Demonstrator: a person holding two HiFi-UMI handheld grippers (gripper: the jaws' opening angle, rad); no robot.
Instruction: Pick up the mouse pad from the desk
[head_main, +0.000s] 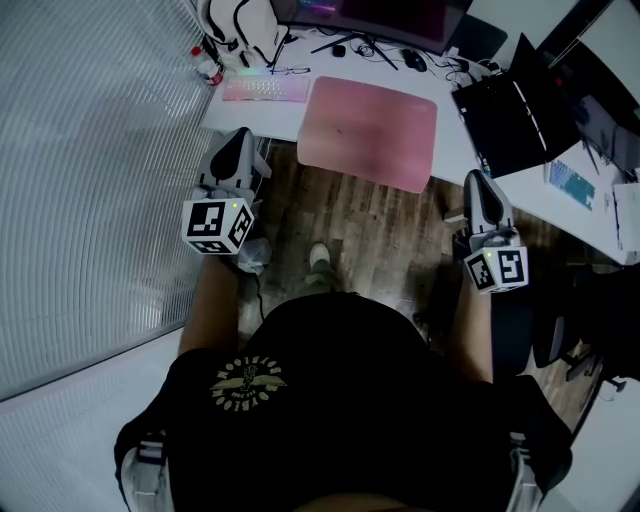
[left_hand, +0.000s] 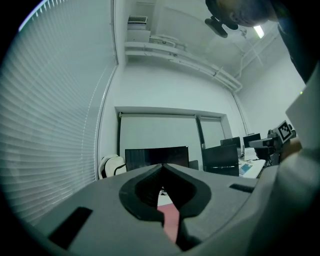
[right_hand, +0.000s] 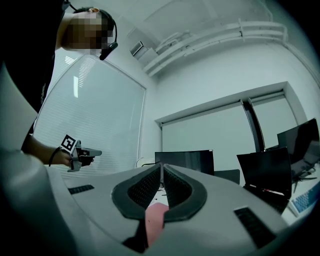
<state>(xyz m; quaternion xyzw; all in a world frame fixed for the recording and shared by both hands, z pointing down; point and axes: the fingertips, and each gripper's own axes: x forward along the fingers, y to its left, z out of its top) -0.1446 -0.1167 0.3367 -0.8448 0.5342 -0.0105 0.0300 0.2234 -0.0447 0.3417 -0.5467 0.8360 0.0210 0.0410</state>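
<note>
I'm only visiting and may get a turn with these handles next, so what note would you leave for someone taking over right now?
Left gripper: shut, empty, short of the desk.
Right gripper: shut, empty, also short of the desk.
Mouse pad: pink, flat on the desk, right of the keyboard. Its near edge seems to hang over the desk's front.
Done: nothing, pad untouched.
Left: open a gripper, probably take that overhanging edge, close, lift.

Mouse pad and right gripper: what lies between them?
Nothing stands between them. In the head view, only a strip of wooden floor shows between the right gripper and the pink mouse pad.
</note>
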